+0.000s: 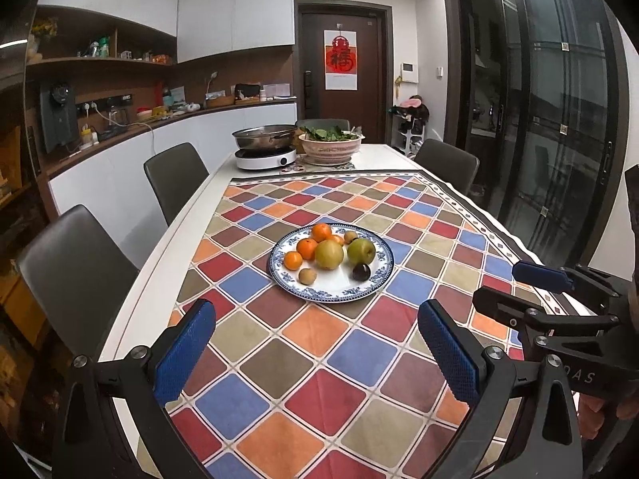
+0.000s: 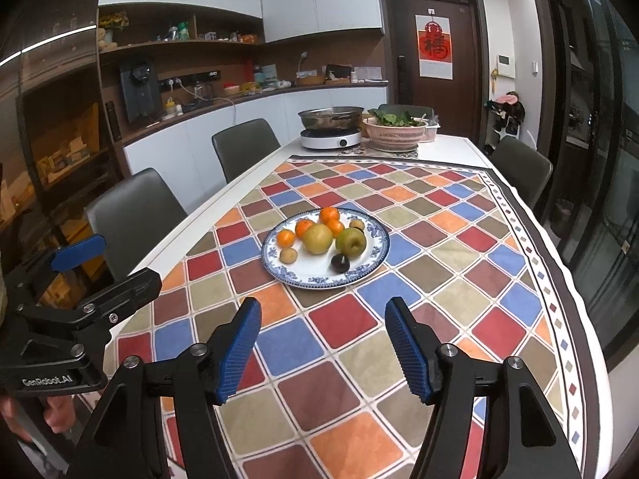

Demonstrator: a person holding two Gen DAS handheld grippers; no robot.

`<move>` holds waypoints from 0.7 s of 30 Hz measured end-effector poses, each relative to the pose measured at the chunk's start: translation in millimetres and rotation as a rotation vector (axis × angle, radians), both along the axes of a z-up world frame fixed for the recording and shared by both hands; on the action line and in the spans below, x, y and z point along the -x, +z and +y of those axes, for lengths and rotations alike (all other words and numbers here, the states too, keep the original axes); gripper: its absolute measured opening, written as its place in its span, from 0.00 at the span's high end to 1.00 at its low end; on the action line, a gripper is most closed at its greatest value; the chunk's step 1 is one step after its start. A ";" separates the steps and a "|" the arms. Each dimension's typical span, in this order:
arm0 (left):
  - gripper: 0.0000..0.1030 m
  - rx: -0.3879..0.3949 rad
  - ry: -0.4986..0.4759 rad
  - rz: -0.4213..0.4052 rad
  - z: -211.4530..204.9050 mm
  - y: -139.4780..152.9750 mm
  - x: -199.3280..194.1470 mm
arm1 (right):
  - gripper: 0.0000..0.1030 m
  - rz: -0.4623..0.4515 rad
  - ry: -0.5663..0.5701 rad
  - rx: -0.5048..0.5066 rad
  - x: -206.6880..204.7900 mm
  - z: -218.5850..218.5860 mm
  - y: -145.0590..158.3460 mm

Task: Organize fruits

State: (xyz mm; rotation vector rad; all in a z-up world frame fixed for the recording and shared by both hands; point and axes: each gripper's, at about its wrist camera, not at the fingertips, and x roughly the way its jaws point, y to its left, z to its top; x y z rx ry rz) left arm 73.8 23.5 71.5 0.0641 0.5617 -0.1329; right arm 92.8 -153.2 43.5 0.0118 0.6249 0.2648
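A blue-and-white plate sits mid-table on the checked tablecloth. On it lie three oranges, a yellow pear, a green apple, a dark plum-like fruit and small brown kiwis. My left gripper hovers short of the plate, open and empty. To its right, my right gripper is also open, less wide, with nothing between its blue pads. The left gripper shows at the right wrist view's left edge.
At the table's far end stand a steel pot on a white induction cooker and a pink basket of greens. Dark chairs line the left side, and another chair is at the far right. The tablecloth hangs over the right edge.
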 end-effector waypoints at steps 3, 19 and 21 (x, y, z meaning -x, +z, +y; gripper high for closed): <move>0.00 -0.002 0.007 -0.003 0.1 0.2 2.0 | 0.37 0.000 -0.003 -0.003 3.3 -1.0 0.3; 0.00 -0.011 0.027 -0.006 -0.9 -0.7 12.4 | 0.37 -0.004 0.003 -0.008 10.2 -0.6 1.0; 0.00 -0.008 0.025 -0.003 -0.9 -1.0 12.9 | 0.37 -0.002 0.005 -0.009 10.1 -0.7 0.7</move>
